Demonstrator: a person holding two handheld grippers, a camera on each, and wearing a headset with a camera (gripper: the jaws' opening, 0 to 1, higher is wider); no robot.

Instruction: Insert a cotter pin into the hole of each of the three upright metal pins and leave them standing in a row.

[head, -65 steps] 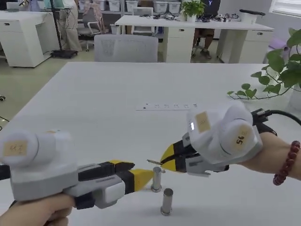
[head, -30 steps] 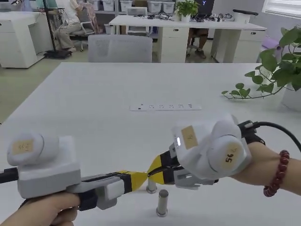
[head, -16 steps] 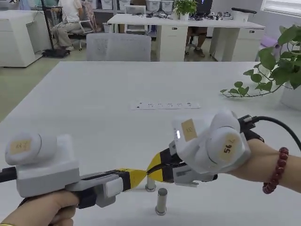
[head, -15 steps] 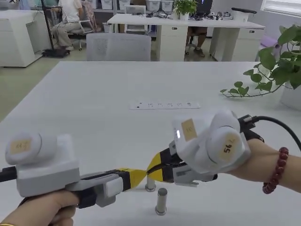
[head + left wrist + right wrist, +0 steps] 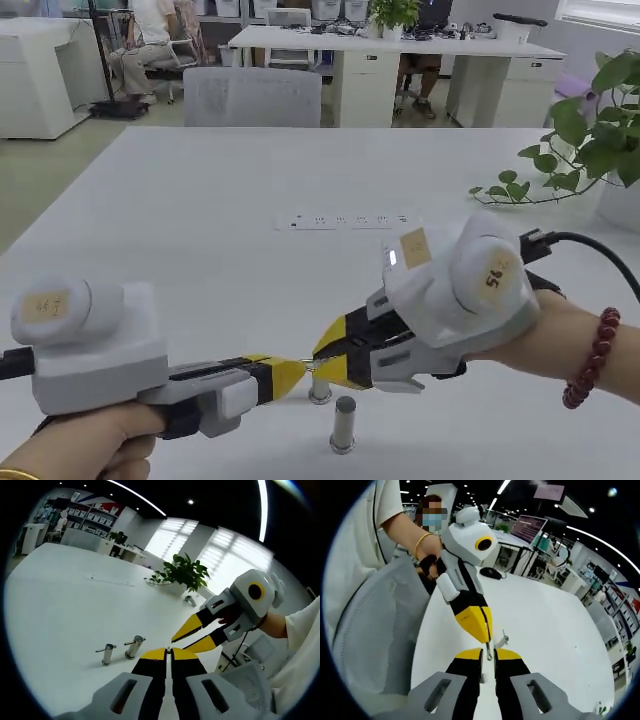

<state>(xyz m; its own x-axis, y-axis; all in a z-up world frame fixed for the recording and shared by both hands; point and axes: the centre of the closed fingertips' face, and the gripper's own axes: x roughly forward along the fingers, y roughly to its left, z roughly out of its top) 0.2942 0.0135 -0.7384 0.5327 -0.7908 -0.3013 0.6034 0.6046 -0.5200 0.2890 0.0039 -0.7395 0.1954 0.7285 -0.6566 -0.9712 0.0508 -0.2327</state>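
Yellow jaw tips of your two grippers meet nose to nose low in the head view, around 6 o'clock of the picture, above the white table (image 5: 200,230). Your left gripper (image 5: 298,369) reaches in from 8 o'clock with its jaws pressed together; the left gripper view shows just a hairline slit between them. Your right gripper (image 5: 320,358) comes in from 3 o'clock. In the right gripper view a thin cotter pin (image 5: 490,652) stands between its jaws, which close on it near the tips. The left tips touch the far end of that cotter pin, but you cannot tell from these views whether they pinch it as well. Just beneath the meeting tips, at 6 o'clock from them, the far metal pin (image 5: 319,392) stands upright on the table, its top hidden behind the jaws. The near metal pin (image 5: 343,425) stands upright just beside it, at 5 o'clock from it, clear of both grippers. In the left gripper view both pins stand at 9 o'clock from the left jaws, side by side but not touching. Each has what looks like a thin crosspiece near its top, too small to tell whether it is a cotter pin. A white power strip (image 5: 350,221) lies well apart at 12 o'clock on the table, and a leafy plant (image 5: 590,130) sits at 2 o'clock.
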